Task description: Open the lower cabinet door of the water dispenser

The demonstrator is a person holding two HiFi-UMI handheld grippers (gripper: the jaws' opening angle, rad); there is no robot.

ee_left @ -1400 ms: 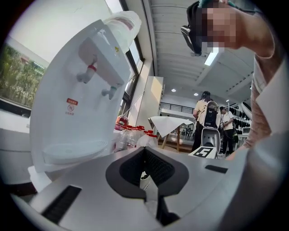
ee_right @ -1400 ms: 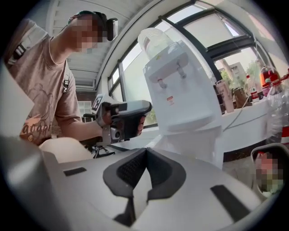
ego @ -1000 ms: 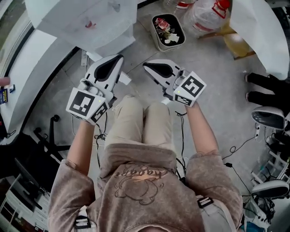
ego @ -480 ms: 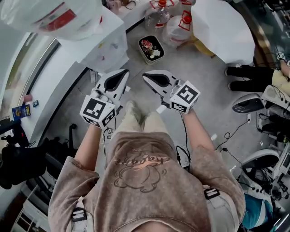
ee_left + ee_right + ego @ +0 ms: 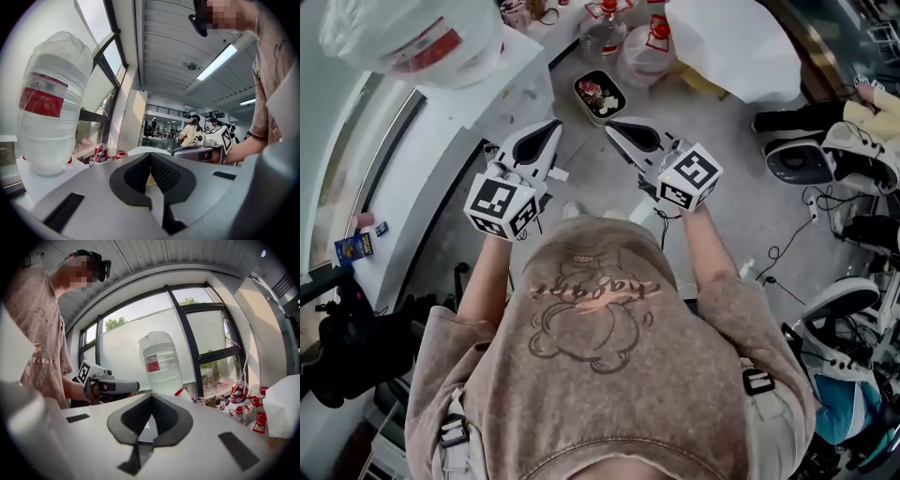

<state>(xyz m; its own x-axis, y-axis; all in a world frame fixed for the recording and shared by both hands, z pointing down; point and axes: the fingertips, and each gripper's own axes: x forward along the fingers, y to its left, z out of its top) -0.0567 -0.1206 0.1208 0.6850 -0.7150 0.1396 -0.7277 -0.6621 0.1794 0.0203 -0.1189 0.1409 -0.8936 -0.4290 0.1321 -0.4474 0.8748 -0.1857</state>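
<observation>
Left gripper [image 5: 549, 129]: smooth grey shell, black ribbed pads; your jaws meet at the tip, nothing between them
Right gripper [image 5: 613, 127]: same build; jaws closed together, empty
Marker cubes [image 5: 499, 206]: two, one per gripper; white with black squares
Water dispenser [image 5: 502, 89]: white, boxy, ahead and left of you; its lower door is hidden beneath its top
Water bottle [image 5: 408, 42]: one; clear ribbed plastic, rounded, red label; upside down on the dispenser
Floor jugs [image 5: 602, 30]: two; clear, red caps
</observation>
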